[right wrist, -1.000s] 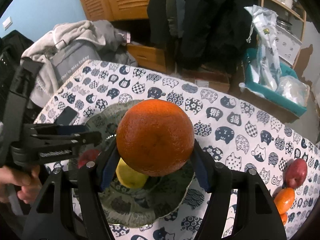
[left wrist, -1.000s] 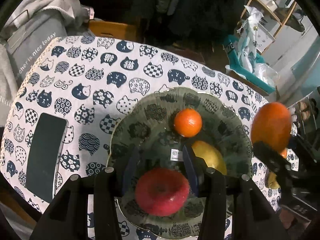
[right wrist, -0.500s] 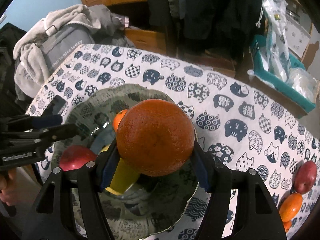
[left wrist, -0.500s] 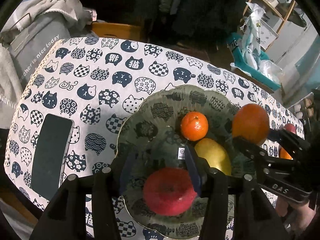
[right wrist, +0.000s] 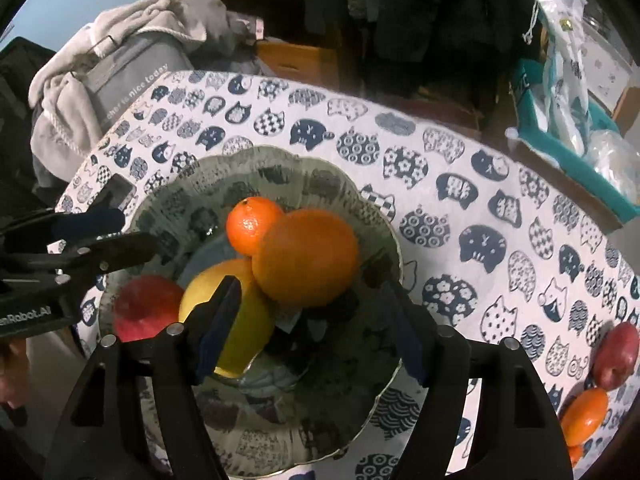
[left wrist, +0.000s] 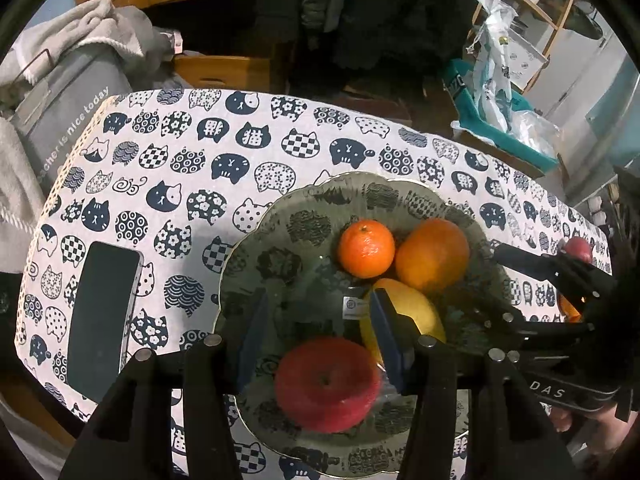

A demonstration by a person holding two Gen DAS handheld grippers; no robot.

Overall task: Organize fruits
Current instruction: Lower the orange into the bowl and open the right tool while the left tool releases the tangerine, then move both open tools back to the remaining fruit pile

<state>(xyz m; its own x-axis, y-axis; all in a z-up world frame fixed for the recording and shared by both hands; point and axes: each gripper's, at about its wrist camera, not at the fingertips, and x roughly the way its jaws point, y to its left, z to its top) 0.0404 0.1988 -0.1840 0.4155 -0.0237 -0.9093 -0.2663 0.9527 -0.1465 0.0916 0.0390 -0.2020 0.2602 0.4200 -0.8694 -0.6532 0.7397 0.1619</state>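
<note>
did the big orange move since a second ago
Yes. The big orange came down from beyond the plate's right rim into it, beside the small orange; the right gripper's jaws just opened.

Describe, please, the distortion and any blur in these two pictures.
Left wrist view: fisheye bends the tablecloth edges, black corners, the red apple close up looks slightly soft. Right wrist view: same curving; the large orange is a little blurred, the background dim.
</note>
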